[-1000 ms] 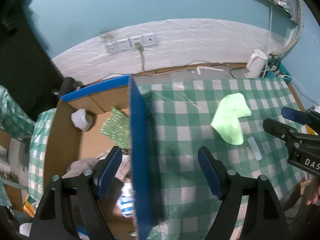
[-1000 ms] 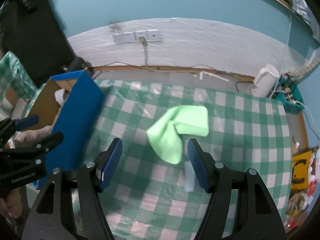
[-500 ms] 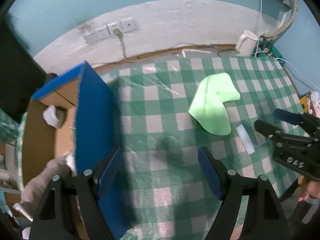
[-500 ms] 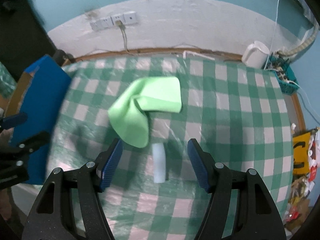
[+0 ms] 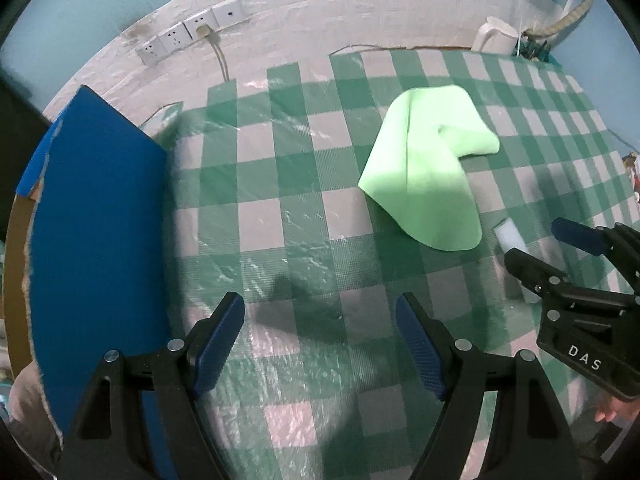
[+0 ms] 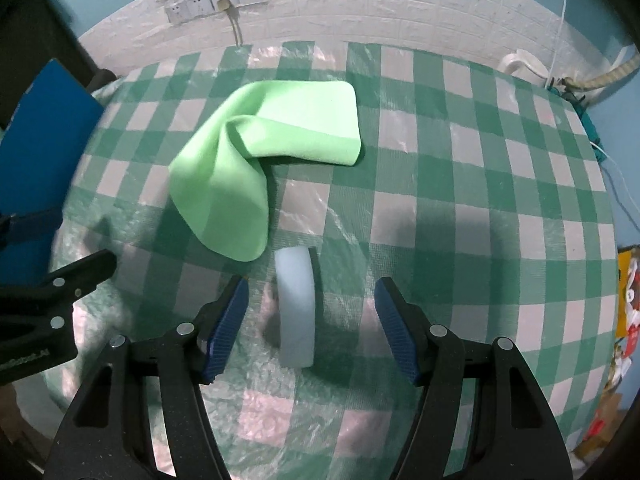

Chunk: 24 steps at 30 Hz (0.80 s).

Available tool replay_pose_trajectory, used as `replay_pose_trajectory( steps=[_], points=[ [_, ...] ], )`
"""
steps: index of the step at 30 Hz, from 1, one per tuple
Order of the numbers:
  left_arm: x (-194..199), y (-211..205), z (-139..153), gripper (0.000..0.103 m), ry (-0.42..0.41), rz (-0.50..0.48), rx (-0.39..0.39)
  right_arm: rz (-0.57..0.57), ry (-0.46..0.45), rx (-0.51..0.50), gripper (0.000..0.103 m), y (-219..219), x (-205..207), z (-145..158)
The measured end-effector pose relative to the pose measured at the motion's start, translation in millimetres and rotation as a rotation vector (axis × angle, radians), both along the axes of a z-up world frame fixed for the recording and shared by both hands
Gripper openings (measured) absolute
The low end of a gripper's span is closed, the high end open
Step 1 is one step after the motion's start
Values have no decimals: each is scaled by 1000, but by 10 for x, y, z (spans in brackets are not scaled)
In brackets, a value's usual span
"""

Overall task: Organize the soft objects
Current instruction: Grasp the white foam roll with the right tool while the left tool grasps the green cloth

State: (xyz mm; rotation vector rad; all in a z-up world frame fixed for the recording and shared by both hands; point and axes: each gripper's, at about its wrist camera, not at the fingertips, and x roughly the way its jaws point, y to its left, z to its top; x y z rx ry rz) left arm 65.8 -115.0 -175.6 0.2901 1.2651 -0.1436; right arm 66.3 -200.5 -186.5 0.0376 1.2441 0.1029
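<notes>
The pale, soft white foam strip (image 6: 296, 306) is lying on the checked counter (image 6: 460, 208), lengthwise between the right gripper (image 6: 311, 320)'s spread, empty fingers (left gripper (image 5: 320, 344), also spread and empty, is hovering farther off).

- Table (image 6: 460, 208): fills the middle of both views.
- Cloth (image 6: 256, 152): on the table, upper centre-left of the right wrist view.
- Foam strip (image 6: 296, 308): on the table, just below the cloth, between the right gripper (image 6: 312, 320) fingers, untouched.
- Box (image 5: 96, 240): left edge of the left wrist view.
- Sockets (image 6: 216, 0): on the wall, top of frame.
</notes>
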Motion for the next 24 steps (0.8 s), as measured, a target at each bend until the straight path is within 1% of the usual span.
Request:
replay_pose_trajectory(
  steps=[6,8,9,10,11,12,13,17,19,21,22,24],
  points=[
    [46,-75,-109,79,21,-5,3,12,20,-12,55,21,-15,-141],
    [59,-103,-124,79,21,-8,2,25,4,-41,51,65,-33,-149],
    [65,-120,-126,79,20,-10,-2,30,1,-53,46,78,-38,-147],
    [67,-133,-127,79,19,-11,-5,34,-6,-60,36,87,-44,-142],
    [75,-147,-127,79,18,-10,-8,40,-11,-57,31,82,-45,-134],
    [85,-163,-124,79,16,-8,-13,45,-11,-46,22,85,-40,-129],
    [84,-174,-118,79,15,-8,-17,49,-6,-23,15,79,-36,-123],
    [132,-239,-104,79,5,-17,-37,42,-8,-15,14,48,-12,-72],
    [177,-271,-97,79,2,-24,-40,25,-14,-3,14,-10,6,-46],
    [244,-303,-71,80,-5,-25,-58,0,-22,11,14,-83,15,-12],
    [291,-312,-54,80,-7,-21,-74,-14,-27,18,14,-125,23,9],
    [369,-313,-28,88,-9,-16,-106,-36,-37,32,14,-202,41,52]
  ],
)
